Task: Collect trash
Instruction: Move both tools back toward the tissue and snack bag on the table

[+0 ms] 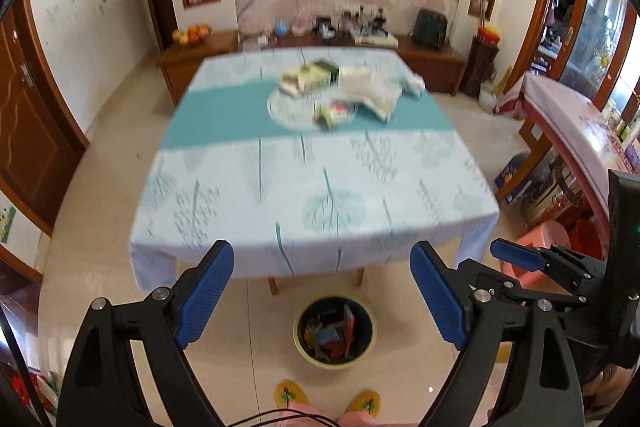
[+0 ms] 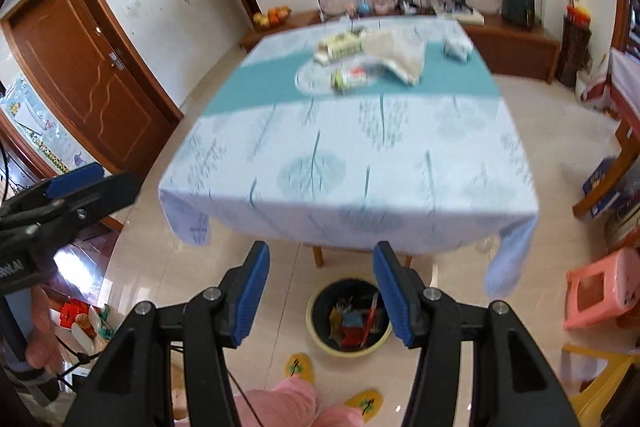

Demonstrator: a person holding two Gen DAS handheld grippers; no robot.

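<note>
Blue-padded fingers of the left gripper [image 1: 322, 293] fill the foreground, jaws spread wide with nothing between them. Beside it, the right gripper [image 2: 321, 291] has its jaws parted about halfway, also empty. Below both, on the tiled floor, stands a yellow-rimmed trash bin [image 2: 348, 319] with a dark liner, holding colourful wrappers and scraps; it sits just in front of the table [image 1: 312, 187], near a pair of yellow slippers [image 1: 328, 399]. On the tablecloth's teal band lies more trash [image 1: 340, 87]: what looks like small cartons, a crumpled pale bag and a packet on a round mat, all blurred. A pink stool [image 2: 600, 287] stands off to the right.
</note>
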